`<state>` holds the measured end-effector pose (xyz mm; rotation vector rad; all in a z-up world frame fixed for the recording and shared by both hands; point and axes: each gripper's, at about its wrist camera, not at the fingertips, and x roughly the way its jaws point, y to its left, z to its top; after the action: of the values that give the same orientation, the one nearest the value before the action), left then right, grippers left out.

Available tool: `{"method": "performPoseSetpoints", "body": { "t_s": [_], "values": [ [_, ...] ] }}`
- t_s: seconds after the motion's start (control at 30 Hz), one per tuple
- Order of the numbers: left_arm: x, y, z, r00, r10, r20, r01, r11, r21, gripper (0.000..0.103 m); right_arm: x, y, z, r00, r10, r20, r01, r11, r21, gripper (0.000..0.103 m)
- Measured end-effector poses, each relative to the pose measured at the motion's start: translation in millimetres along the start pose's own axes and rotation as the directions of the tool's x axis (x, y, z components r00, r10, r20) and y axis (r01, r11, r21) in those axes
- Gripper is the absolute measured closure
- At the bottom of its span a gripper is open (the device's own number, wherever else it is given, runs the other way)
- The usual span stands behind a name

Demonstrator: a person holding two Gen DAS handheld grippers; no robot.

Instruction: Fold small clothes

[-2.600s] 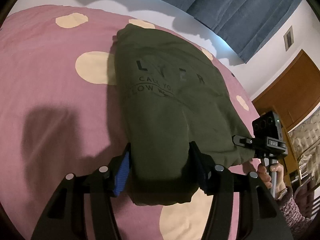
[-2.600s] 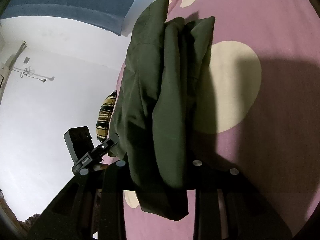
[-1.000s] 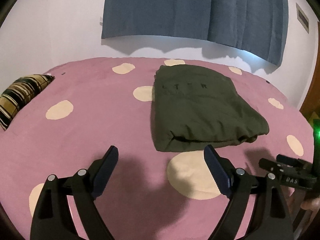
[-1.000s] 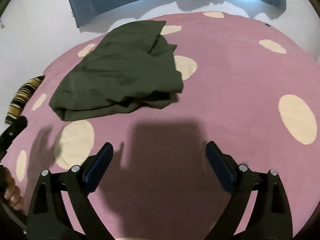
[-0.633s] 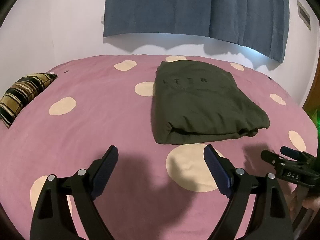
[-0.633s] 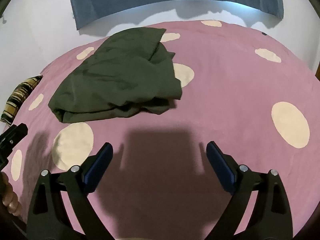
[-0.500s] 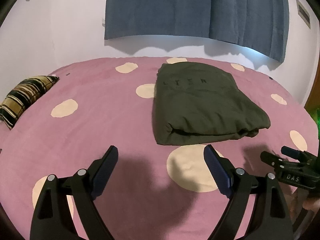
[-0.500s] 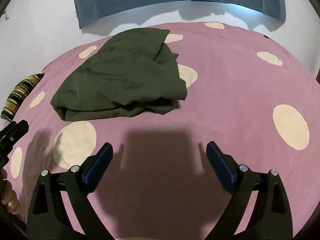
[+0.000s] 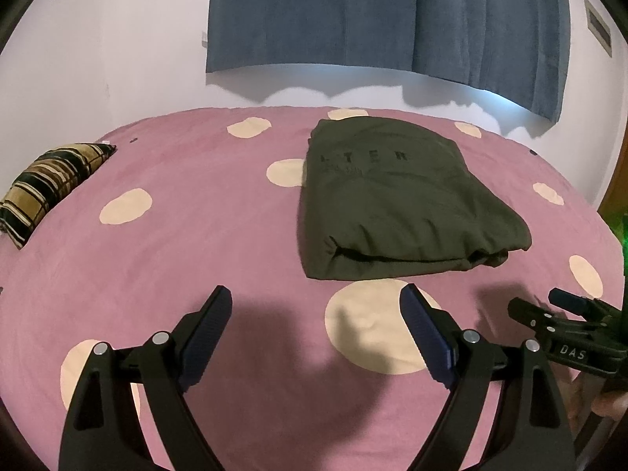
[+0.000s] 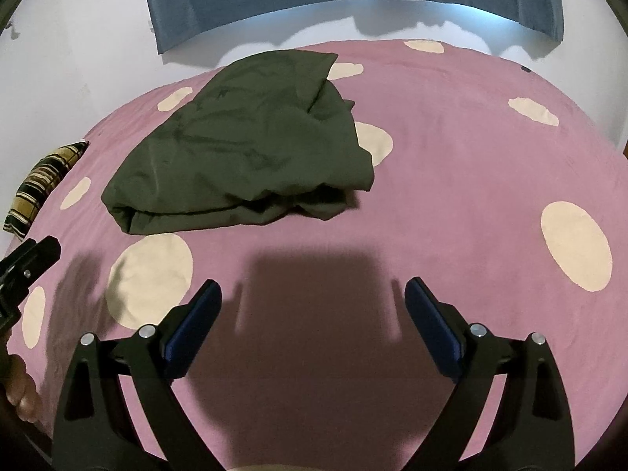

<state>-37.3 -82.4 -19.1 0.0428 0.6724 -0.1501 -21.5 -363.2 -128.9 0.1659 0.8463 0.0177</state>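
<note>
A dark olive garment (image 9: 396, 200) with black lettering lies folded into a thick rectangle on the pink bedspread (image 9: 188, 243) with cream dots. The right wrist view shows the same garment (image 10: 251, 149) from its right side, with looser layers at the near right corner. My left gripper (image 9: 316, 314) stands open above the bedspread, short of the garment's near edge, with nothing between its fingers. My right gripper (image 10: 314, 306) is also open and empty, further to the right and nearer than the garment. Each gripper's body shows at the edge of the other's view.
A striped brown and black cushion (image 9: 47, 184) lies at the bed's left edge. A blue curtain (image 9: 384, 19) hangs on the white wall behind the bed. A wooden door edge (image 9: 618, 180) shows at the far right. A hand (image 10: 19, 388) holds the left gripper.
Earlier both grippers held the garment lifted; a second ago it lay released on the bed with both grippers open and drawn back. Since then almost nothing has moved.
</note>
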Motion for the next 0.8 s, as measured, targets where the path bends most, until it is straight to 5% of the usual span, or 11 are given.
{"method": "performPoseSetpoints", "body": {
  "t_s": [0.8],
  "values": [
    [-0.5,-0.5,0.0,1.0,-0.001,-0.004,0.001,1.0,-0.01,0.017,3.3,3.2,-5.3,1.0,0.004,-0.028,-0.004,1.0,0.005,0.009]
  ]
}}
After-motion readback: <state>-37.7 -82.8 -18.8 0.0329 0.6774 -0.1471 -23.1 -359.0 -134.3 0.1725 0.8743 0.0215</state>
